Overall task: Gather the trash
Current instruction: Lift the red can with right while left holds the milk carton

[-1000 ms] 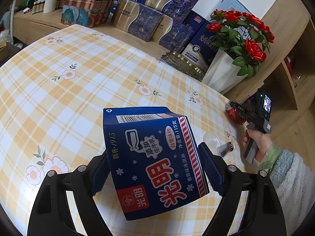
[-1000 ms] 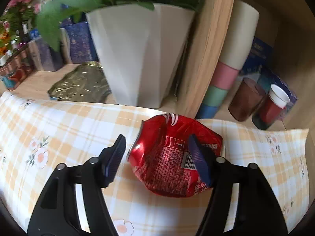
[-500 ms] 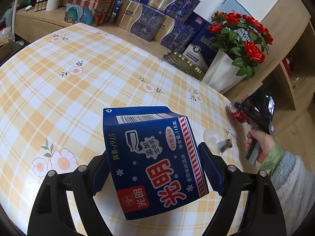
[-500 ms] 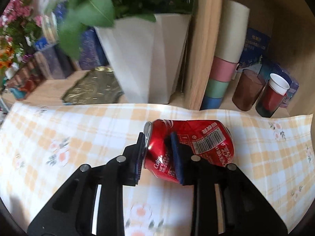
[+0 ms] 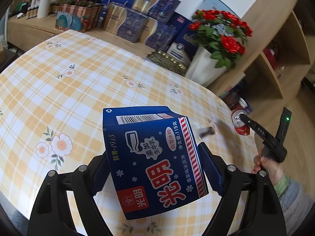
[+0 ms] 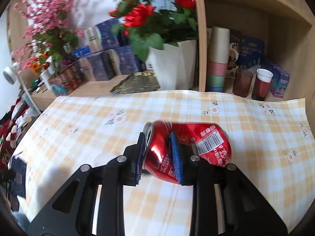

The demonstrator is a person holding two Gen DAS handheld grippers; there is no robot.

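Observation:
A blue ice-cream carton (image 5: 151, 157) with Chinese lettering is clamped between the pads of my left gripper (image 5: 155, 172), held above the checked tablecloth (image 5: 65, 90). My right gripper (image 6: 159, 153) is shut on a crushed red cola can (image 6: 189, 149), pinching its top end, lifted over the cloth (image 6: 246, 129). From the left wrist view the right gripper (image 5: 245, 122) and the can (image 5: 240, 122) show at the far right, with a hand (image 5: 266, 163) on the handle. A small dark scrap (image 5: 206, 131) lies blurred on the cloth beside the carton.
A white pot of red roses (image 5: 206, 66) stands at the table's far edge beside stacked gift boxes (image 5: 135, 25) and a gold foil tray (image 5: 167, 61). A wooden shelf (image 6: 200, 39) holds stacked cups (image 6: 217, 59) and a red cup (image 6: 262, 84).
My right gripper closed on the can's top end, lifted it and pulled back from the flowerpot and shelf. The left gripper kept its hold on the carton and drifted slightly.

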